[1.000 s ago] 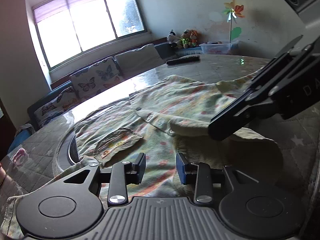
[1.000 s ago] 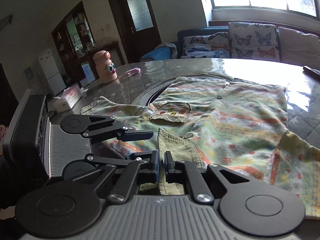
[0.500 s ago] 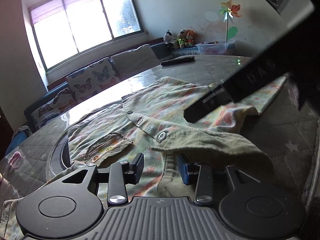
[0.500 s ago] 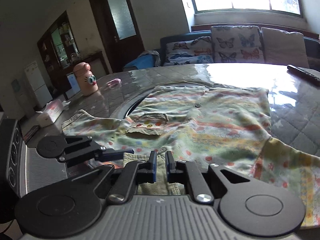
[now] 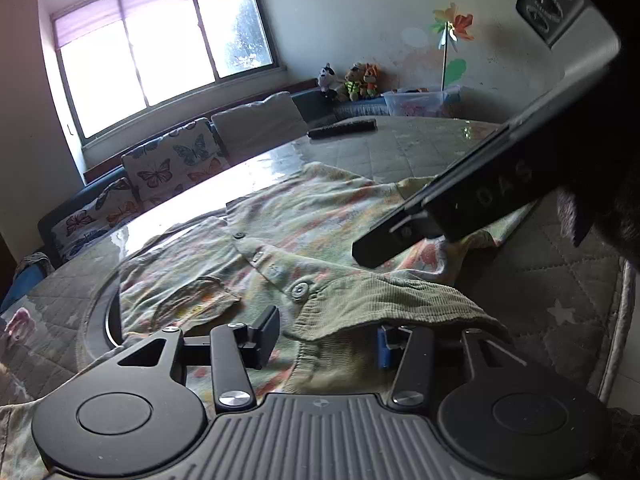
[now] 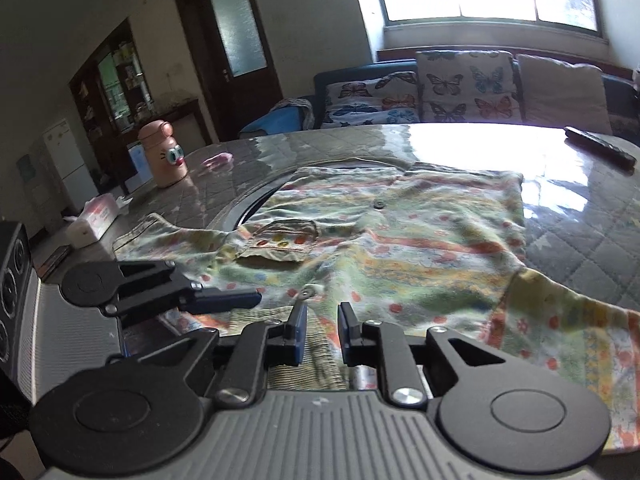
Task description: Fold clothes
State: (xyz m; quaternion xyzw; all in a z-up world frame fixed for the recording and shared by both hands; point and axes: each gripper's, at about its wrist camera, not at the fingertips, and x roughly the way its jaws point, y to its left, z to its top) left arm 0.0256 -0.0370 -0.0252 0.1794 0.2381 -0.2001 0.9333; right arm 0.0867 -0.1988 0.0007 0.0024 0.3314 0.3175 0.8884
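Observation:
A pale green child's shirt with orange and yellow stripes, buttons and a chest pocket lies spread on the round table; it also shows in the right wrist view. Its green corduroy collar lies over my left gripper's right finger. My left gripper is open at the collar. My right gripper is open over the collar, and its body crosses the left wrist view. The left gripper's fingers show left of it.
A black remote lies at the table's far side, also in the right wrist view. A pink bottle with eyes, a tissue pack and a small pink item sit at the left. A sofa with butterfly cushions stands behind.
My right gripper was shut on the collar and has opened, letting it go. My left gripper has opened wider, and the collar now drapes over its right finger.

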